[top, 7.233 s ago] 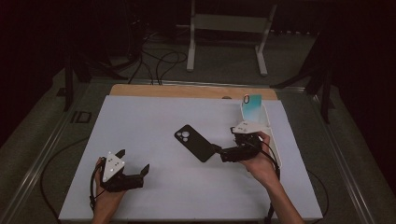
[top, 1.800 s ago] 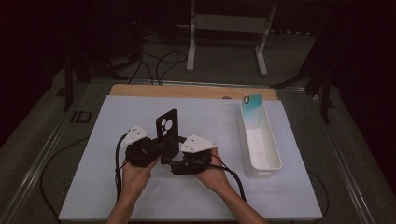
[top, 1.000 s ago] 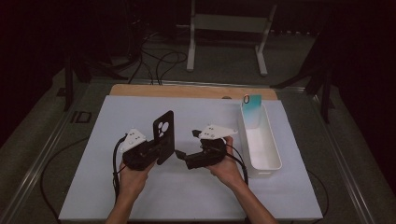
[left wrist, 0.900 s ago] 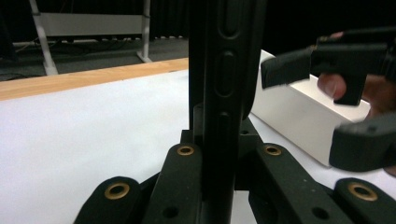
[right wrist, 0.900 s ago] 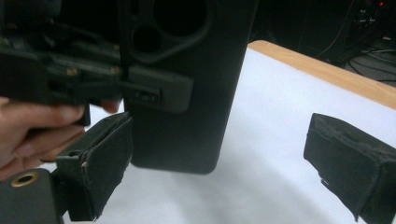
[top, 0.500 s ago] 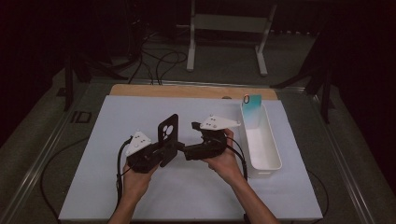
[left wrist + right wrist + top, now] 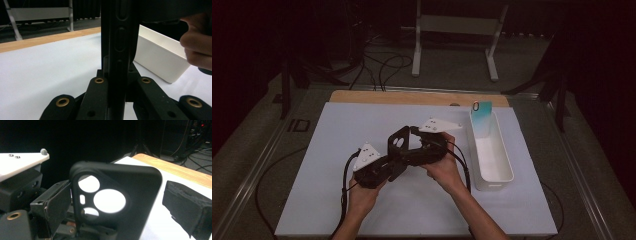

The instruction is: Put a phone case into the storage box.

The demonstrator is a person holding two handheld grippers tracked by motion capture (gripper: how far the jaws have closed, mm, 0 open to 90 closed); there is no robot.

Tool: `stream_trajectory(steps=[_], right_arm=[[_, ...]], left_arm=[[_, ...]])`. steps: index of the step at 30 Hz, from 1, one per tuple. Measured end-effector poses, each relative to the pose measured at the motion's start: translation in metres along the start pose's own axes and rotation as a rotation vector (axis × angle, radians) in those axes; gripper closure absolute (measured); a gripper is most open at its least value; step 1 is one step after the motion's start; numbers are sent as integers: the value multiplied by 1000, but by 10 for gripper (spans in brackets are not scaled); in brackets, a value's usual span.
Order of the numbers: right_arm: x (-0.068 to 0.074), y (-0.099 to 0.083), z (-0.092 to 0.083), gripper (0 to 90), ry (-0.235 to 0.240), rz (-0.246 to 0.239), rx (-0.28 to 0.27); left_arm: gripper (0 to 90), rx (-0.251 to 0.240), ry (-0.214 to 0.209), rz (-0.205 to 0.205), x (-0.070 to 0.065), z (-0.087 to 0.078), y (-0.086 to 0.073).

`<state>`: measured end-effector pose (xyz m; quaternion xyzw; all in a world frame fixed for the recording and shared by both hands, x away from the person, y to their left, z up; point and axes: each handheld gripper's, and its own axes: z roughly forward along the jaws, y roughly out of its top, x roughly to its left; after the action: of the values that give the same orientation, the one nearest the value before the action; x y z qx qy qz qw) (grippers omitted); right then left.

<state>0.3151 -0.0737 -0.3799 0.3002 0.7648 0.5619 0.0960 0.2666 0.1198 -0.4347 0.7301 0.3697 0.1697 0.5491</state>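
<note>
I see my left gripper [image 7: 388, 167] pinching the black case [image 7: 398, 150] from both sides; in the left gripper view the case [image 7: 119, 37] stands upright between the jaws, edge towards the camera, with its side buttons showing. The case is held above the white mat [image 7: 337, 150], near the middle of the table, with its camera holes on the upper end.

My right gripper [image 7: 412, 147] comes from the other side, with its jaws spread around the case. In the right gripper view one pad [image 7: 53, 210] is just beside the left edge of the case [image 7: 117, 202] and the other pad [image 7: 186, 206] stands apart on the right, not touching.

At the right of the mat is a white bin [image 7: 492, 155], and a teal case [image 7: 482, 117] leans in its far end.
</note>
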Motion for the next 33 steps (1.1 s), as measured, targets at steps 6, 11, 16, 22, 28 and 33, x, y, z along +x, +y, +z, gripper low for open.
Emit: stream_trajectory(steps=[6, 11, 16, 22, 28, 33], right_arm=[[2, -1, 5, 85, -5, 10, -1], [2, -2, 7, 84, -19, 11, 8], [1, -3, 8, 115, -18, 23, 3], [2, -4, 7, 128, -28, 22, -3], [1, -4, 6, 131, -44, 21, -9], [-1, -5, 5, 131, -56, 26, -11]], left_arm=[[850, 9, -9, 4, -4, 4, -1], [850, 16, -10, 5, -5, 5, -2], [849, 15, -10, 6, -5, 6, -2], [840, 17, -11, 6, -4, 6, -2], [682, 16, -16, 4, -2, 3, -3], [387, 35, 19, 0, 2, 1, -6]])
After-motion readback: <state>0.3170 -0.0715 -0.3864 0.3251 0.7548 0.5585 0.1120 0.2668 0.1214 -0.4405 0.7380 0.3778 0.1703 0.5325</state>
